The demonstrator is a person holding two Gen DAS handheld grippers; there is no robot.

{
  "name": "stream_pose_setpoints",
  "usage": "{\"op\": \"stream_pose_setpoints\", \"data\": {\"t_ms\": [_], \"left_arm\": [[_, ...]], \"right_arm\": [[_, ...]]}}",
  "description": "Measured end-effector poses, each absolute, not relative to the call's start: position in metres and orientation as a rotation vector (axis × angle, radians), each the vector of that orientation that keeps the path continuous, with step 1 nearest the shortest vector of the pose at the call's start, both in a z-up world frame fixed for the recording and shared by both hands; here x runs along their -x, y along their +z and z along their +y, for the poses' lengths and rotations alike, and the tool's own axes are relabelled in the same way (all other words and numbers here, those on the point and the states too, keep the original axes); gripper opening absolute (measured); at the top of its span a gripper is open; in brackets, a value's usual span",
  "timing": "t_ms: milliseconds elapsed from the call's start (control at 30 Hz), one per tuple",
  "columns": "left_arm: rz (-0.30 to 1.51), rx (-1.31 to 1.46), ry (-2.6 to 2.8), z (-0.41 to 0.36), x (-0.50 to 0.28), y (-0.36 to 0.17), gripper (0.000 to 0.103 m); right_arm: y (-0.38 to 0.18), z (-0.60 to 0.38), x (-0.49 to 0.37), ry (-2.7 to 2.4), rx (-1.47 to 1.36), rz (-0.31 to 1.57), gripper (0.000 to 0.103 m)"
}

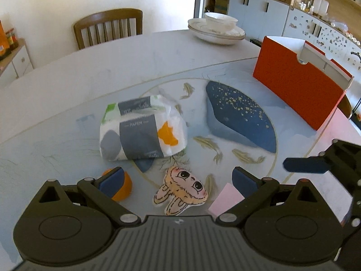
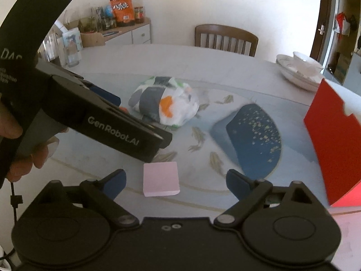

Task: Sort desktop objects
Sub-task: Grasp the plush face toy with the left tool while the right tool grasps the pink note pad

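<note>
While nothing is sitting in the red box point(image 1: 300, 90) yet, sorting is looking barely started — every item is still lying loose on the table point(image 1: 90, 67). Left gripper point(image 1: 178, 180) is hovering spread over the bunny toy point(image 1: 182, 189), jaws empty, orange ball point(image 1: 123, 186) just behind its left finger. Right gripper point(image 2: 176, 183) is also standing wide, pads not touching anything, pink notepad point(image 2: 160, 178) lying between the fingers — likely the first pick. Tissue pack point(image 1: 142, 127) is sitting mid-table, well apart from the box. Remaining: notepad, toy, ball, tissues — all still needing to be placed. Box interior is only partly visible, so any contents are unconfirmed.
</note>
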State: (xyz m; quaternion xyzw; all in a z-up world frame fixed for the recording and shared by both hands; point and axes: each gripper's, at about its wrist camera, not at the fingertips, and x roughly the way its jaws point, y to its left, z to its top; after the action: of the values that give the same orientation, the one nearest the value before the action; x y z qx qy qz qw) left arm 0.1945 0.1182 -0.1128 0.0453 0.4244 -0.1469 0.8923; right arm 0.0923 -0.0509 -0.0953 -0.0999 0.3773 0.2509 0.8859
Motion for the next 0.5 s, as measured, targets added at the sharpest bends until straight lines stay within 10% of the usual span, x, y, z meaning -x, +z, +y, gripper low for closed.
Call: {"op": "stream_pose_setpoints", "data": {"t_ms": [500], "left_arm": [[0.921, -0.099, -0.338, 0.119, -0.199, -0.127, 0.073]], "right_arm": [[-0.118, -0.031, -0.103, 0.552, 0.252, 0.846, 0.07]]}}
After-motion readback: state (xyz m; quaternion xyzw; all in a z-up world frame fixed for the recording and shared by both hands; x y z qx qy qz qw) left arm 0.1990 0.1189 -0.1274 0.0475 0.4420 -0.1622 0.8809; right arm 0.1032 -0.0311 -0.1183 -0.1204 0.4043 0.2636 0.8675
